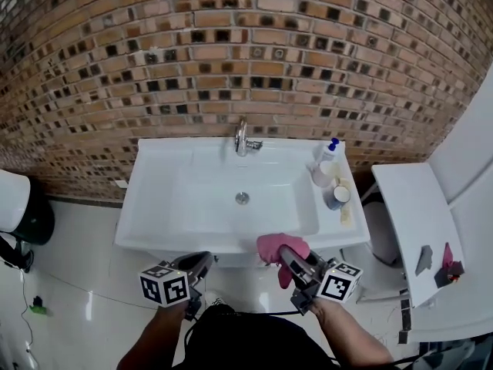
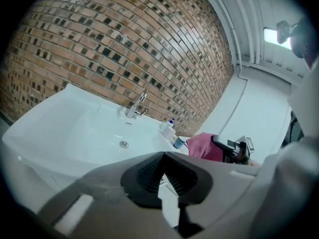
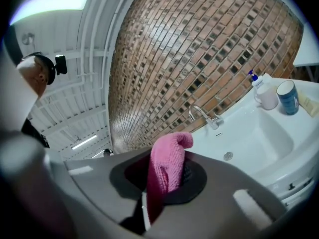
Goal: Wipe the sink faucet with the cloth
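Observation:
The chrome faucet [image 1: 243,137] stands at the back middle of a white sink [image 1: 154,199] against the brick wall; it also shows as the faucet [image 2: 136,105] and the faucet [image 3: 203,115] in the gripper views. My right gripper [image 1: 283,254] is shut on a pink cloth [image 1: 277,247] just over the sink's front rim, well short of the faucet. In the right gripper view the cloth [image 3: 167,166] sticks up between the jaws. My left gripper [image 1: 202,264] hangs below the front rim, jaws shut and empty.
On the sink's right ledge stand a white pump bottle [image 1: 329,153], a white cup [image 1: 322,174], a blue cup [image 1: 336,197] and a yellow bar [image 1: 344,214]. A white cabinet [image 1: 412,230] is at the right, a black bin [image 1: 27,218] at the left.

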`<state>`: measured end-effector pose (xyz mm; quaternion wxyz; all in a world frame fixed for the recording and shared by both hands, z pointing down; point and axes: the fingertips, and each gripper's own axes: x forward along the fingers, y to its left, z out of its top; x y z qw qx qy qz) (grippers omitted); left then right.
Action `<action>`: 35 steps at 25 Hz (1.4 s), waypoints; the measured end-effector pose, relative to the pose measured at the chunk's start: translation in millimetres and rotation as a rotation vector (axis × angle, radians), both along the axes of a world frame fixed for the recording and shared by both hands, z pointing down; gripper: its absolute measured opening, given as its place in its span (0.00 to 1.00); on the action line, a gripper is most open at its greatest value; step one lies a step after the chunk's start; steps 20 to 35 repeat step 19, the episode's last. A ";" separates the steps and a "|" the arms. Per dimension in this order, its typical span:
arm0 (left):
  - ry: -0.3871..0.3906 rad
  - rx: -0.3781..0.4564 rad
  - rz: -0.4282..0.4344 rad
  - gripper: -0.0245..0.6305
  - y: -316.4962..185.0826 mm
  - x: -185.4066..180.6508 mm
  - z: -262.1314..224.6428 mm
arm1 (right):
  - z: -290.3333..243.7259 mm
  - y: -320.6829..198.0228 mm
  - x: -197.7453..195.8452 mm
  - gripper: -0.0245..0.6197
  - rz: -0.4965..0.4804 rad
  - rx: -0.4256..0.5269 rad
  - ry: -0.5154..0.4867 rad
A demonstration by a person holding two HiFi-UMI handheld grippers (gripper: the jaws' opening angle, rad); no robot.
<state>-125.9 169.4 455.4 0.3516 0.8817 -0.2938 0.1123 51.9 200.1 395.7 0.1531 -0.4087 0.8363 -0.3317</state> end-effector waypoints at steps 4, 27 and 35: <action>-0.009 0.008 0.007 0.04 3.4 5.2 -2.2 | -3.2 9.4 -0.1 0.10 -0.006 0.021 0.018; -0.024 0.010 0.022 0.04 20.0 12.5 -6.8 | 0.1 29.5 7.1 0.10 -0.011 0.018 0.024; -0.024 0.010 0.022 0.04 20.0 12.5 -6.8 | 0.1 29.5 7.1 0.10 -0.011 0.018 0.024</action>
